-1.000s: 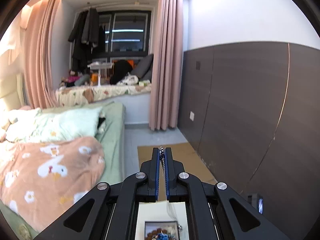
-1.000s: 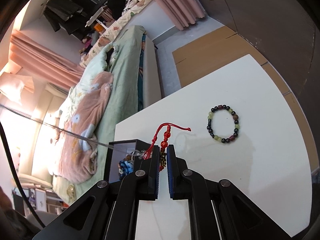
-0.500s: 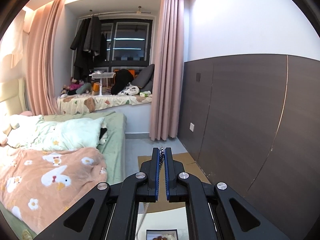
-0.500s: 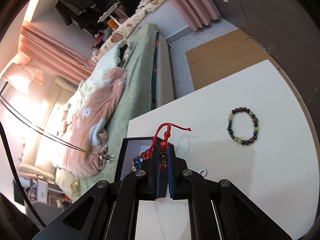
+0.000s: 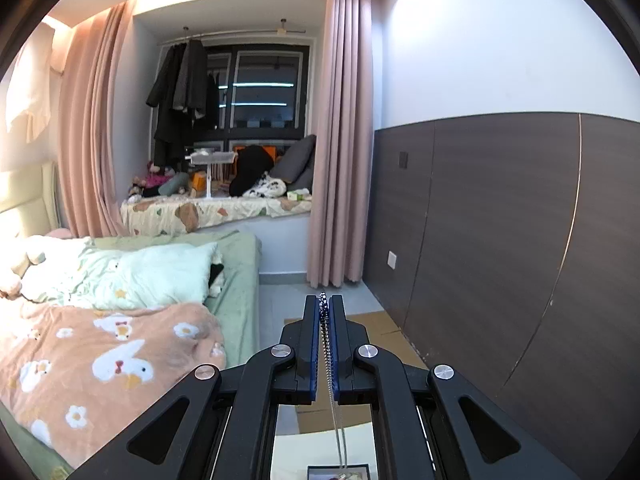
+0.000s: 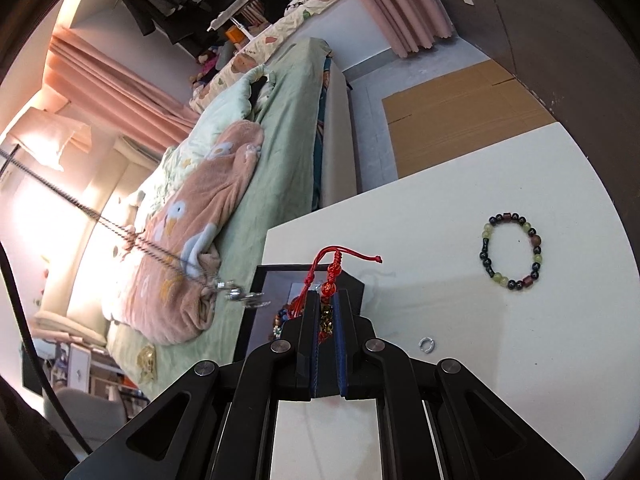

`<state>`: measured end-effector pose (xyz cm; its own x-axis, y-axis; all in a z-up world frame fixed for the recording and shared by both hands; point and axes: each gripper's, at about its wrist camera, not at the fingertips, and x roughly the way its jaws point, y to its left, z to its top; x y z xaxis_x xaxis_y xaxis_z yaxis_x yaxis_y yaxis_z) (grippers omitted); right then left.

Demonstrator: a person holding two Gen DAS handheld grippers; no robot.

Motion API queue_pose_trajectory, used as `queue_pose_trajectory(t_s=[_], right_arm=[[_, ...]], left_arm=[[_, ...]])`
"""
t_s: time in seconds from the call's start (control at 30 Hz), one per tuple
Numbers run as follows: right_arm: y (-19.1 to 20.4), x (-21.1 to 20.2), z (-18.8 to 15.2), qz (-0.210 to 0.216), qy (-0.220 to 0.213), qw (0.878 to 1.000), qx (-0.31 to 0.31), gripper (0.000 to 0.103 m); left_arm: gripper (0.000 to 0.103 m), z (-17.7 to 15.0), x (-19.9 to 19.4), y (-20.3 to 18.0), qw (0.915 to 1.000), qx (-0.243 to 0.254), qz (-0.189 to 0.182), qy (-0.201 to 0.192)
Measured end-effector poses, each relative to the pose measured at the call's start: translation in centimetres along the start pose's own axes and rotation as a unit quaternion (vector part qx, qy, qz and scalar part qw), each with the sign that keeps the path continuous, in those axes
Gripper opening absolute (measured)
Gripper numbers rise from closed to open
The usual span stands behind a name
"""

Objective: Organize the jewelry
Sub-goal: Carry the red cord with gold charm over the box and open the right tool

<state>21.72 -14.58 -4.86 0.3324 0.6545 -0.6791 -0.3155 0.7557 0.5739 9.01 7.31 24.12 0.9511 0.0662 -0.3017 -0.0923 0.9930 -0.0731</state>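
Through the left wrist camera I saw my left gripper [image 5: 324,307] raised and facing down the bedroom, its jaws pressed onto a silver chain necklace [image 5: 331,376] that ran back between the blue pads and hung down toward a dark jewelry box [image 5: 320,472], whose edge only peeked in at the bottom of the frame. Beyond the fingers lay the bed [image 5: 236,288] with its peach blanket [image 5: 100,364], pink curtains [image 5: 340,140] and the dark wall panel [image 5: 500,240]. Through the right wrist camera, my right gripper [image 6: 327,300] hung over the white table [image 6: 500,360], jaws pinching a red cord bracelet [image 6: 332,276] with red beads and a gold charm, its cord ends sticking out past the fingertips. The box [image 6: 272,284] sat directly below and ahead of those fingertips at the table's near-left edge, beaded pieces visible inside. The necklace [image 6: 120,236] stretched across the left of this view, its pendant [image 6: 244,296] dangling just beside the box's left rim. A beaded bracelet [image 6: 512,250] lay flat well apart to the right, and a small silver ring [image 6: 426,345] rested on the table near the right finger.
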Motion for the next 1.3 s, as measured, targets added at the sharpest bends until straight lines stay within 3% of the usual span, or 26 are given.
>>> queue_pose_trajectory(t_s=[0.5, 0.77, 0.93, 1.07, 1.3], right_arm=[[-0.1, 0.7, 0.0, -0.012, 0.003, 1.000, 0.001, 0.009], [0.4, 1.2, -0.1, -0.010, 0.000, 1.000, -0.005, 0.009], [0.8, 1.6, -0.2, -0.009, -0.008, 1.000, -0.008, 0.009], [1.1, 1.8, -0.1, -0.013, -0.019, 1.000, -0.010, 0.009], [1.4, 2.5, 0.3, -0.005, -0.026, 1.000, -0.016, 0.009]], left_arm=[[0.004, -7.2, 5.4, 0.6, 0.9961, -0.049, -0.032, 0.066], [0.004, -14.7, 8.9, 1.3, 0.9837, -0.110, -0.061, 0.128], [0.004, -18.1, 11.1, 2.2, 0.9768, -0.133, -0.060, 0.157], [0.004, -19.9, 12.1, 2.7, 0.9730, -0.138, -0.069, 0.172], [0.006, -21.4, 14.2, 3.3, 0.9587, -0.167, -0.096, 0.210]])
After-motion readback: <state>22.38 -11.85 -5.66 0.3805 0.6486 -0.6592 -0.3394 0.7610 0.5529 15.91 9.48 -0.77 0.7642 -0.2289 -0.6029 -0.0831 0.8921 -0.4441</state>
